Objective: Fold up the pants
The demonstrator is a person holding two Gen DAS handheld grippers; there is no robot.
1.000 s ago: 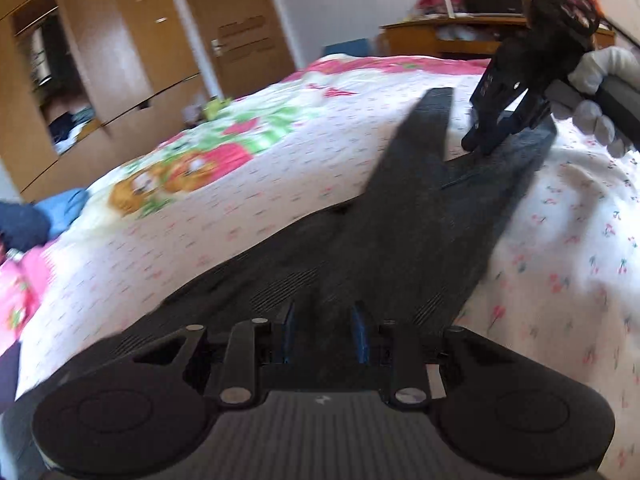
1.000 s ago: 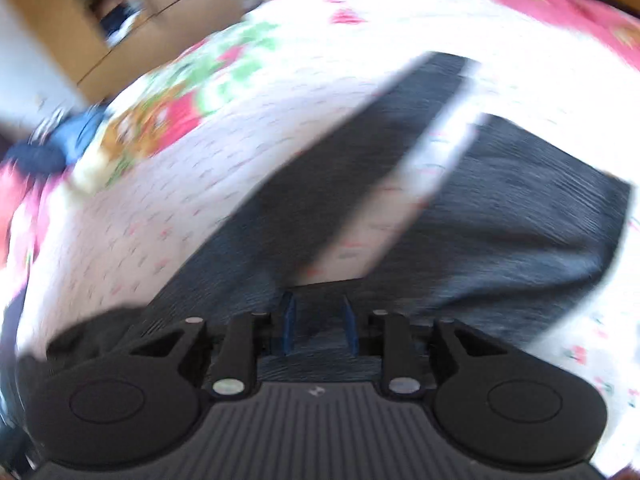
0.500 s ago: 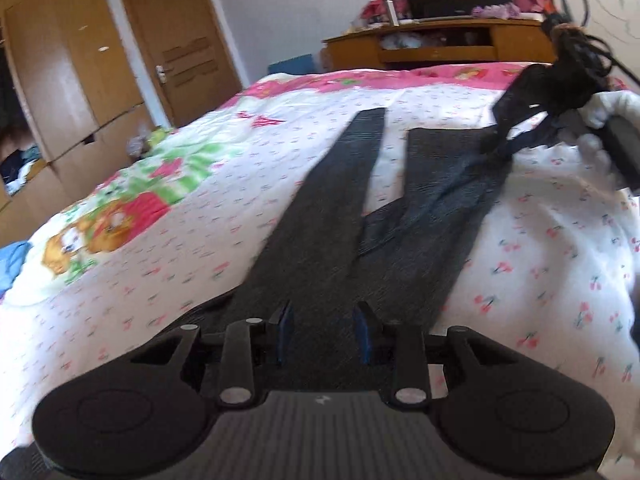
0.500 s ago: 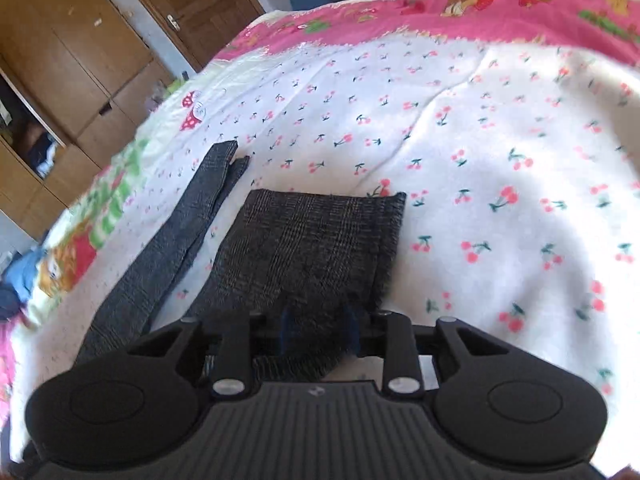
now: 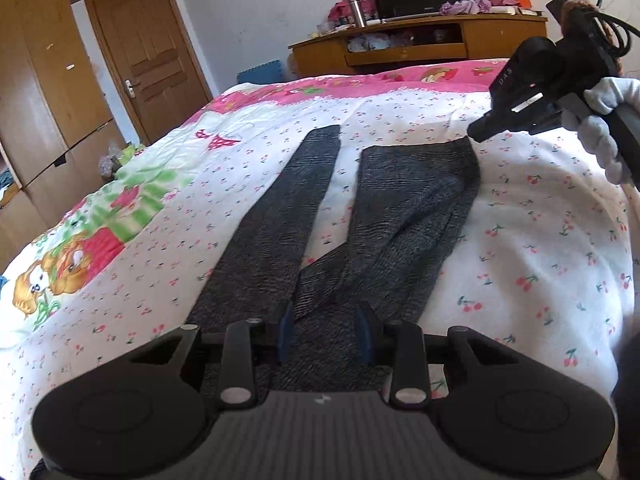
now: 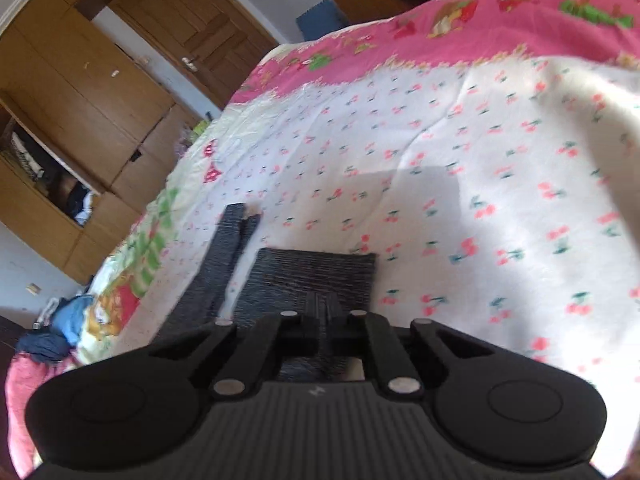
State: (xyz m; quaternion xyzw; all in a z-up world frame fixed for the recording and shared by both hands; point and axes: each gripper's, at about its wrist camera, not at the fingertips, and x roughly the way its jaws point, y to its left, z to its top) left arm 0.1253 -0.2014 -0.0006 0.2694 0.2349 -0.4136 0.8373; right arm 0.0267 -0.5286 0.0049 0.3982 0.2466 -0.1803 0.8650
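Dark grey pants (image 5: 404, 216) lie flat on the cherry-print bed cover (image 5: 532, 240), legs stretching away from me. My left gripper (image 5: 325, 332) is open, its blue-tipped fingers (image 5: 286, 326) straddling the waist end of the cloth. My right gripper (image 5: 478, 132), held by a white-gloved hand, hovers just above the hem corner of the right leg. In the right wrist view its fingers (image 6: 310, 322) stand close together over that leg's hem (image 6: 316, 272), and I see no cloth between them.
A wooden door (image 5: 152, 60) and wardrobes (image 5: 36, 92) stand to the left. A wooden TV stand (image 5: 416, 46) with clutter is beyond the bed's far end. Blue and dark clothes (image 6: 60, 332) lie beside the bed.
The pants were pulled out and laid flat with both legs straight. My right gripper let go of the leg hem and lifted off it. The left gripper drew back towards the waist.
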